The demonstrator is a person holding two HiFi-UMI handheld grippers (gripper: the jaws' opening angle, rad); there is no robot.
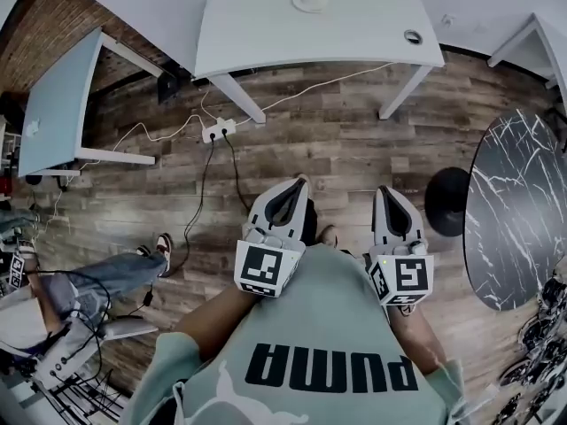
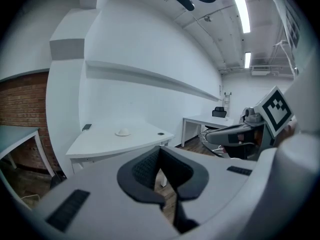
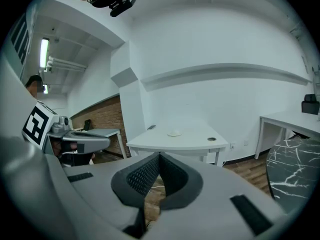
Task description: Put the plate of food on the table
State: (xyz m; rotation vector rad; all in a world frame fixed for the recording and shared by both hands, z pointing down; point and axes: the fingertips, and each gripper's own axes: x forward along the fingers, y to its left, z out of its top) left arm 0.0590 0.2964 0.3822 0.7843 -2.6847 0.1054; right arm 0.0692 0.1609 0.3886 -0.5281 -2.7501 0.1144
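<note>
Lying well ahead on the white curved desk (image 1: 266, 34), a small round white object (image 1: 310, 0) is showing too small to tell whether it is the plate of food; nothing else like a plate is appearing. The left gripper (image 1: 299, 184) and right gripper (image 1: 387, 191) are hanging over the wood-plank floor (image 1: 337, 149), jaws pressed together on nothing. By my reading the task is only beginning: fetching and placing are both remaining.
</note>
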